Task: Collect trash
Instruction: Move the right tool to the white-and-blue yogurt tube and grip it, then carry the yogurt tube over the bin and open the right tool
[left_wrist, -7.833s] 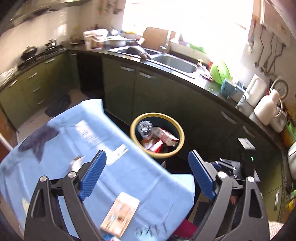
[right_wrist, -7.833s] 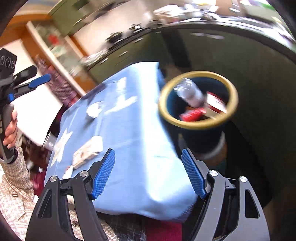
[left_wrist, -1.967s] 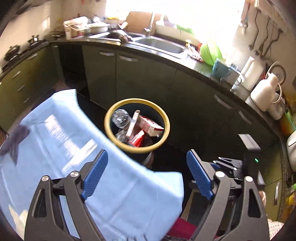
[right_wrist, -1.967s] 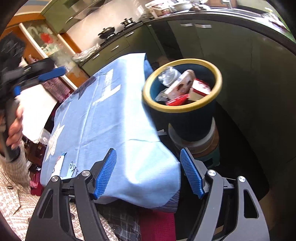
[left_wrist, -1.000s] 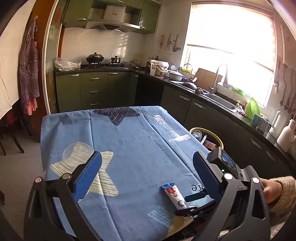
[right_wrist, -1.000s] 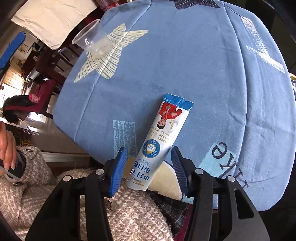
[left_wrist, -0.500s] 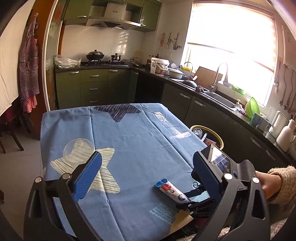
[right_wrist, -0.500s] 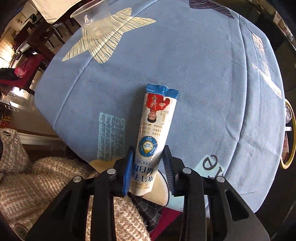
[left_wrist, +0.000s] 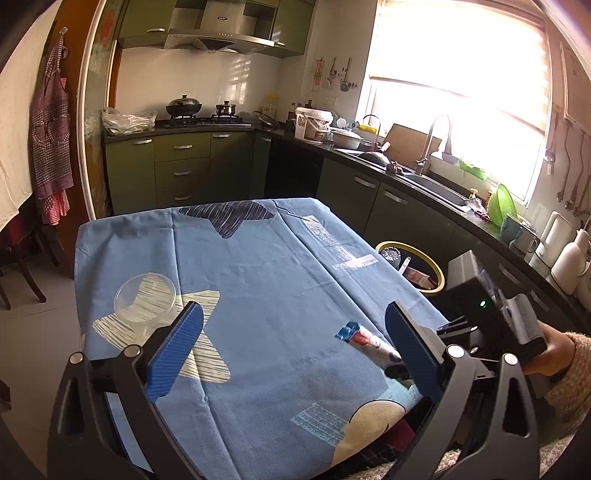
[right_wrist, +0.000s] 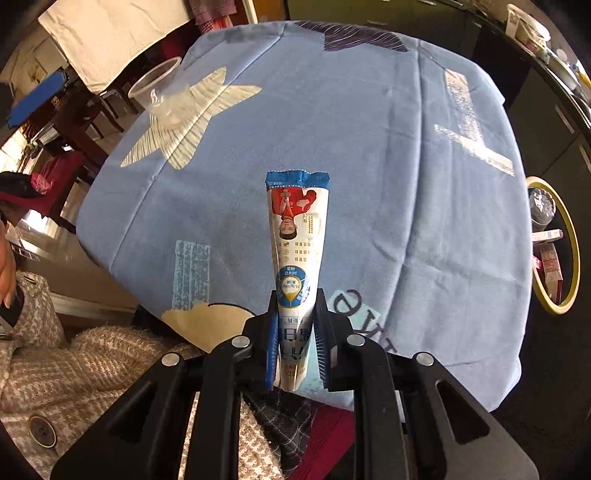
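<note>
- Half a second ago the tube (right_wrist: 297, 236) lay flat on the cloth between my right jaws; now it is lifted off the cloth, and those jaws have drawn in tight on it.
- The tube is white, with a blue crimped end farthest from me, a red picture below that, rows of small print and a round blue badge near my grip. It narrows toward the jaws.
- My right gripper (right_wrist: 295, 343) is nearly closed and closing, its blue pads pressing both sides of the tube's lower part. The tube sticks out forward over the near edge of the table.
- My left gripper (left_wrist: 291, 350) stands wide open with nothing between its pads, over the near part of the table.
- The blue tablecloth (right_wrist: 369, 122) bears pale star shapes and printed patches. A clear plastic cup (right_wrist: 162, 96) stands on one star, well apart from the tube.
- The right wrist view shows the tube's full print and the grip on it. In the left wrist view only its blue-and-red end (left_wrist: 360, 338) shows past my left gripper's right finger.
- The left wrist view alone shows the kitchen: green cabinets (left_wrist: 177, 162), stove, sink (left_wrist: 432, 184), bright window.
- The yellow-rimmed bin (left_wrist: 436, 280), with trash in it, stands beside the table's far right edge; the right wrist view catches it (right_wrist: 570, 236) at the right edge of the picture.
</note>
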